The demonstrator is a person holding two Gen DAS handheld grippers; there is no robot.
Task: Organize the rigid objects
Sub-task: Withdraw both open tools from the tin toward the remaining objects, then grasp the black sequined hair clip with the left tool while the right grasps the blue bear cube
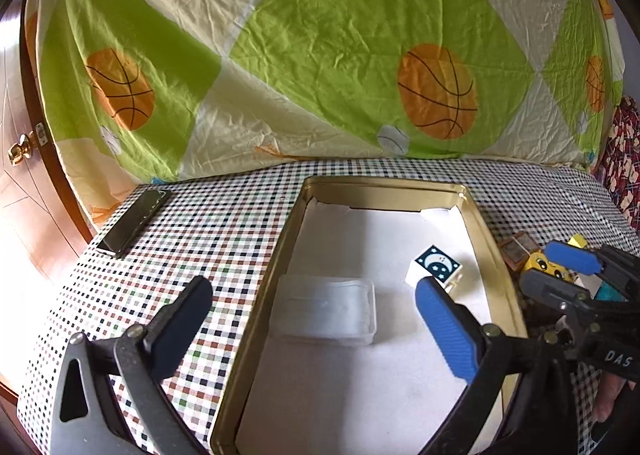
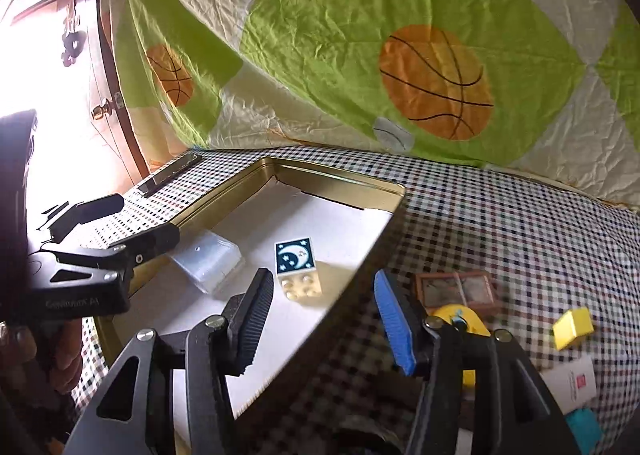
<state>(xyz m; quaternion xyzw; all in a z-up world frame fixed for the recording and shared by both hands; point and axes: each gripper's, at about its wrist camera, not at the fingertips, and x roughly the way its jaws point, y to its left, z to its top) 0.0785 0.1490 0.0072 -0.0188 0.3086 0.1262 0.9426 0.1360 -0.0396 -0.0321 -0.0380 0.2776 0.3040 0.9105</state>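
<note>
Where it rests on the white lining of the gold tin tray (image 1: pixel 494 251), the moon-print toy brick (image 1: pixel 437 263) lies tipped on its side, night-sky face up and studs toward the right wrist camera; it looks nearly square, so no long axis can be told.

Clear plastic box (image 1: pixel 326 309): flat on the same lining, left of the brick and apart from it, long side running across the tray.

Left gripper (image 1: pixel 316 319): angled downward over the tray's near-left part, jaws at their widest, nothing between the pads; the black finger hangs over the checked tablecloth (image 1: pixel 224 223), the blue finger (image 1: pixel 444 329) over the lining just short of the brick, not touching.

Right gripper (image 2: pixel 324 319): angled downward above the tray's right rim, jaws part-open and empty; the brick sits just beyond the black finger (image 2: pixel 252 319), untouched.

On the cloth right of the tray: brown window-frame piece (image 2: pixel 458 289), yellow face brick (image 2: pixel 466 319) partly hidden behind the gripper, small yellow block (image 2: pixel 572 327), white card (image 2: pixel 572 379), teal piece (image 2: pixel 586 425).

Far left of the cloth: dark phone (image 1: pixel 134 223), lying flat.

Backdrop: basketball-print sheet (image 1: pixel 320 55).
</note>
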